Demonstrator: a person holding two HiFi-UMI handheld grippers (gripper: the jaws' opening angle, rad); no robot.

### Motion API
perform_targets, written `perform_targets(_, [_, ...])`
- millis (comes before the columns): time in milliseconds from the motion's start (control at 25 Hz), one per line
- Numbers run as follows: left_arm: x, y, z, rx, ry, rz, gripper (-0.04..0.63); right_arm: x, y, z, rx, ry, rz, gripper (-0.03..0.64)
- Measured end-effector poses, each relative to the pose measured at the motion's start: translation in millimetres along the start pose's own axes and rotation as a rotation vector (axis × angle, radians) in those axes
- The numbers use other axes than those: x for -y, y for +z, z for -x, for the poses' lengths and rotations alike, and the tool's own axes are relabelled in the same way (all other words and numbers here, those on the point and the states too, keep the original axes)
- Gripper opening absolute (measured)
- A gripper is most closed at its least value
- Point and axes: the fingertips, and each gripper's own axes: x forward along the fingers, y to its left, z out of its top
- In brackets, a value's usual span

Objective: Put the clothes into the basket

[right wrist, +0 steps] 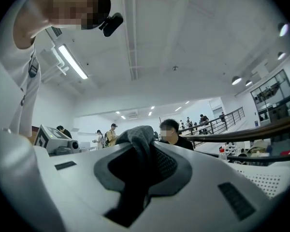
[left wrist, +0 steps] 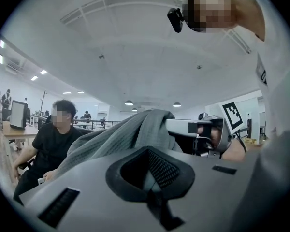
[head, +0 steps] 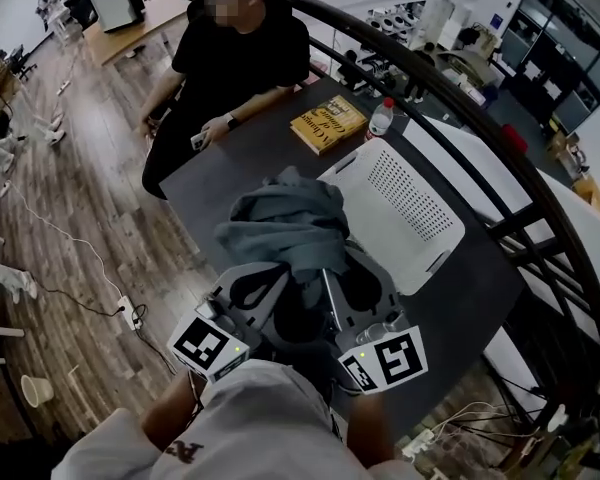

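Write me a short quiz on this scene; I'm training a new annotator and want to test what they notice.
1. True or false: the grey garment already lies inside the white basket.
2. What stands right beside the yellow book? A) a bottle B) a mug C) a laptop
3. Fill in: the right gripper is shut on the ____.

Key: 1 false, it is held up beside the basket; 2 A; 3 grey garment.
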Motion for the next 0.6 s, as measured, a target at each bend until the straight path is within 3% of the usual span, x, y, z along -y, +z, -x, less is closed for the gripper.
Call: perform_targets(600, [19.2,27.9,-65.1,0.043,-0.319,-0.027,-0.008,61.4,32.6,24.7,0.036,-0.281,0.038,0.077])
